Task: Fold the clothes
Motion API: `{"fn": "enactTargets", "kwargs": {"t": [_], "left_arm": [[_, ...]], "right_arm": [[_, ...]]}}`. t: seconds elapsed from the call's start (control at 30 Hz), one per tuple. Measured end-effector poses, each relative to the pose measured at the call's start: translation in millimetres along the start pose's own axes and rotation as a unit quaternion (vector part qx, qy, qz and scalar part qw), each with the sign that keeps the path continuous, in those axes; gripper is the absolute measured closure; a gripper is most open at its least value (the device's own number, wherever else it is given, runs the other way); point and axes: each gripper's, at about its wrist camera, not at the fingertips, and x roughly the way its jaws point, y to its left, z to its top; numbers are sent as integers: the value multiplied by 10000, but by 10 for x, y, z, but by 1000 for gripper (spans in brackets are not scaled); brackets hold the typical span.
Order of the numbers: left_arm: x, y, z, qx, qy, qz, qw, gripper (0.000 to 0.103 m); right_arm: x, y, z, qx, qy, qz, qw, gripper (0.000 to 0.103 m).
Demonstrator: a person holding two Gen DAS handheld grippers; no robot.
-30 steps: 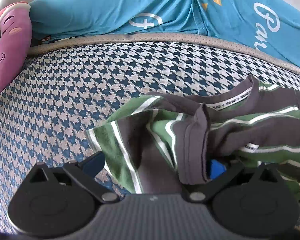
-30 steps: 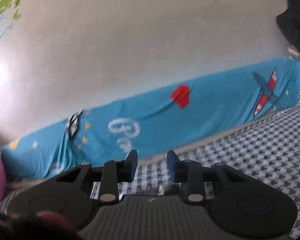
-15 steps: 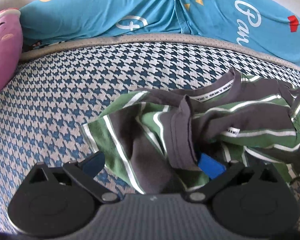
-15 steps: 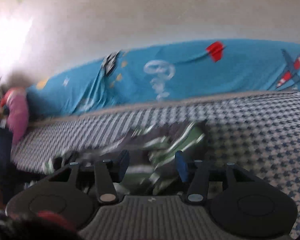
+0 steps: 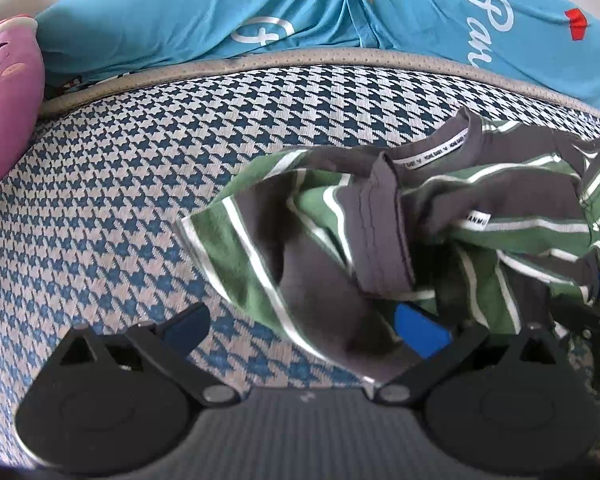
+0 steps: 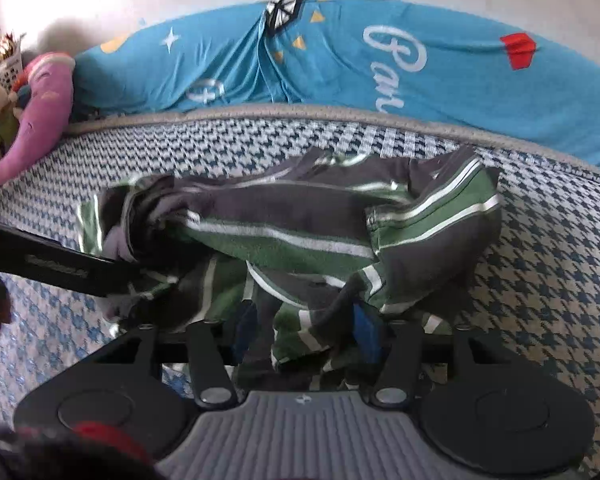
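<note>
The striped shirt (image 5: 380, 224) lies bunched on the checked mattress (image 5: 140, 184), nearer its right side. Both grippers, left (image 5: 300, 326) and right (image 6: 306, 330), are spread wide around cloth. Pinch just one edge each, then pull it flat.

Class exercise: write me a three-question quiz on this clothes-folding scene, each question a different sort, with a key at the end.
1. True or false: the striped shirt lies flat and neatly folded on the checked mat.
2. Multiple choice: what lies at the mat's far left edge? A) a purple plush toy B) a shoe C) a basket
3. Fill in: behind the mat lies a ____ sheet with white lettering.

Key
1. False: it is crumpled in a heap, with fabric between the fingers of the open left gripper and of the open right gripper.
2. A
3. Blue
</note>
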Motion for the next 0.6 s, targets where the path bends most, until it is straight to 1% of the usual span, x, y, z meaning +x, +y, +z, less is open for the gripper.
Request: {"fn": "enactTargets", "kwargs": {"t": [0.13,0.17,0.2,0.23,0.27,0.3,0.37,0.43,0.53,0.6], "left_arm": [[9,-62,16,-15,30,-67,10000,0],[12,-80,20,-22,41,-85,10000,0],[23,-108,25,-50,75,-117,9999,0],[33,-136,30,-79,108,-148,9998,0],[43,-163,33,-102,141,-179,9997,0],[45,-180,23,-81,162,-205,9996,0],[46,-213,-1,-33,192,-251,9995,0],[42,-250,-28,46,195,-289,9994,0],[35,-292,-62,157,183,-317,9992,0],[48,-316,-81,199,196,-299,9992,0]], "right_arm": [[102,52,-24,-259,11,-190,9995,50],[117,62,-25,-297,-6,-265,9992,56],[125,67,-21,-308,-23,-351,9989,70],[132,71,-17,-318,-41,-438,9985,74],[135,59,-9,-276,-67,-483,9984,81],[123,37,8,-186,-148,-498,9985,85],[83,-4,54,12,-374,-520,9979,87],[-11,-24,116,97,-755,-636,9951,88],[-188,-42,218,342,-1359,-742,9873,88],[-286,-66,289,542,-1676,-784,9812,88]]}}
